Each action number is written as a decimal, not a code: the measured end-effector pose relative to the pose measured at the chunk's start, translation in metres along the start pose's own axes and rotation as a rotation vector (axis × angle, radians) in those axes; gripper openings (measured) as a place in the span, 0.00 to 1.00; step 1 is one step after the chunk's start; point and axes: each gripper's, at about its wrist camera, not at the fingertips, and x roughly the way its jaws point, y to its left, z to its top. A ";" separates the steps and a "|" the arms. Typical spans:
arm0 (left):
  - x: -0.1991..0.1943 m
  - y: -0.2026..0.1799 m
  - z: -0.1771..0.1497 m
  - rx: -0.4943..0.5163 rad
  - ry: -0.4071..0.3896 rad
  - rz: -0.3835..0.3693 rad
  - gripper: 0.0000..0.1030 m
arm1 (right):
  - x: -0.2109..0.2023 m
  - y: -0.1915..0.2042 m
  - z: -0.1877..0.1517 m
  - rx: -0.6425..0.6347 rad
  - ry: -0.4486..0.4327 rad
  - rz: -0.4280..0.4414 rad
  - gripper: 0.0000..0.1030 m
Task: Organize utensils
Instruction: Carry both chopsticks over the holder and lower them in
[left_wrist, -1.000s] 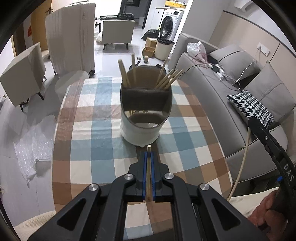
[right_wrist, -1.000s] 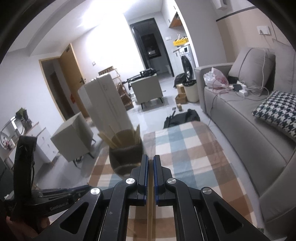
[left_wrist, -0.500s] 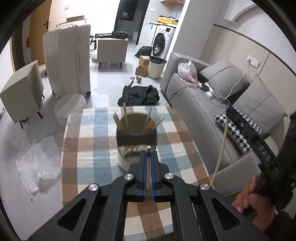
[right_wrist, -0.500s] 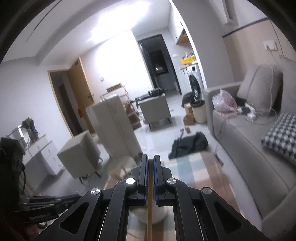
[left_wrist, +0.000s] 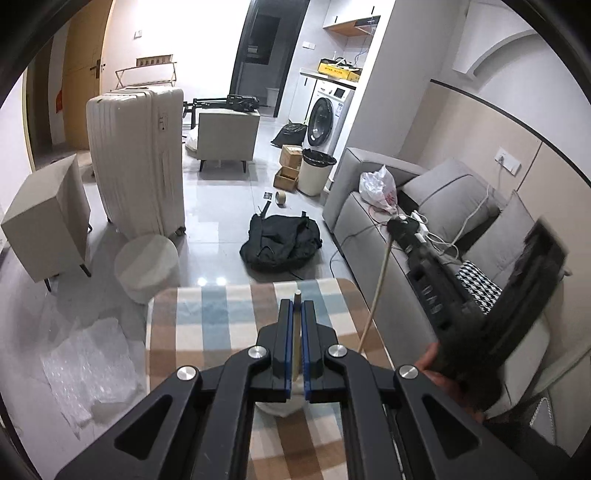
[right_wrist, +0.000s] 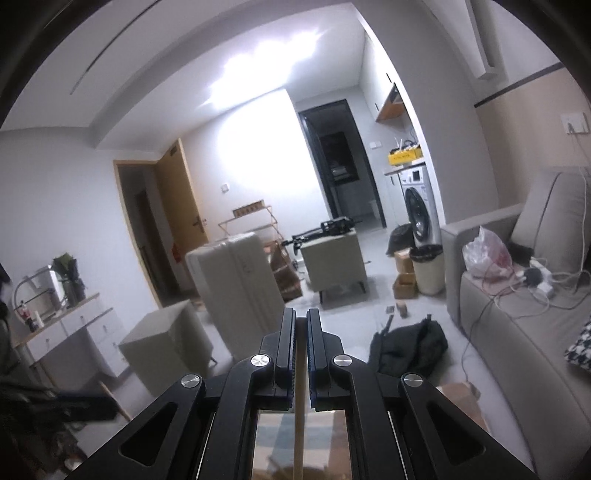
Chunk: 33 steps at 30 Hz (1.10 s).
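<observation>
In the left wrist view the left gripper (left_wrist: 296, 314) fills the six o'clock edge, its jaws pressed narrow onto a pale wooden chopstick (left_wrist: 296, 332) whose tip pokes just past the blue-lined fingers (left_wrist: 285, 332). Below the jaws, a sliver of the white utensil holder (left_wrist: 279, 408) shows between the gripper's arms, standing on the tabletop (left_wrist: 207, 325), which wears a checked cloth of blue, brown and cream. At four o'clock a hand (left_wrist: 443, 373) grasps the right gripper (left_wrist: 400, 229), blurred, which reaches up toward two o'clock; its jaws pinch a second chopstick (left_wrist: 375, 299) that hangs down over the tabletop's right edge.

Beyond the tabletop, at nine o'clock, crumpled bubble wrap (left_wrist: 85, 365) lies on the tiled floor beside a round white stool (left_wrist: 146, 264). At twelve o'clock a black bag (left_wrist: 280, 245) slumps on the floor, and a grey sofa (left_wrist: 369, 236) runs along three o'clock carrying a plastic bag (left_wrist: 378, 188) and a houndstooth cushion (left_wrist: 478, 284). Farther off, at eleven o'clock, stands a cream suitcase (left_wrist: 138, 158), then a beige armchair (left_wrist: 227, 134), a bin (left_wrist: 316, 171) and a washing machine (left_wrist: 325, 118).

In the right wrist view the right gripper's jaws are held narrow, with the second chopstick running down between them at six o'clock; the camera tilts up toward the room and ceiling.
</observation>
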 end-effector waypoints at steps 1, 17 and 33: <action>0.004 0.003 0.004 0.001 0.001 0.000 0.00 | 0.011 -0.002 -0.005 0.001 0.001 -0.018 0.04; 0.065 0.021 0.011 0.028 0.091 -0.035 0.00 | 0.071 -0.024 -0.048 0.078 -0.050 -0.163 0.04; 0.070 0.027 0.001 -0.004 0.138 -0.056 0.00 | 0.064 -0.004 -0.069 -0.031 -0.087 -0.153 0.04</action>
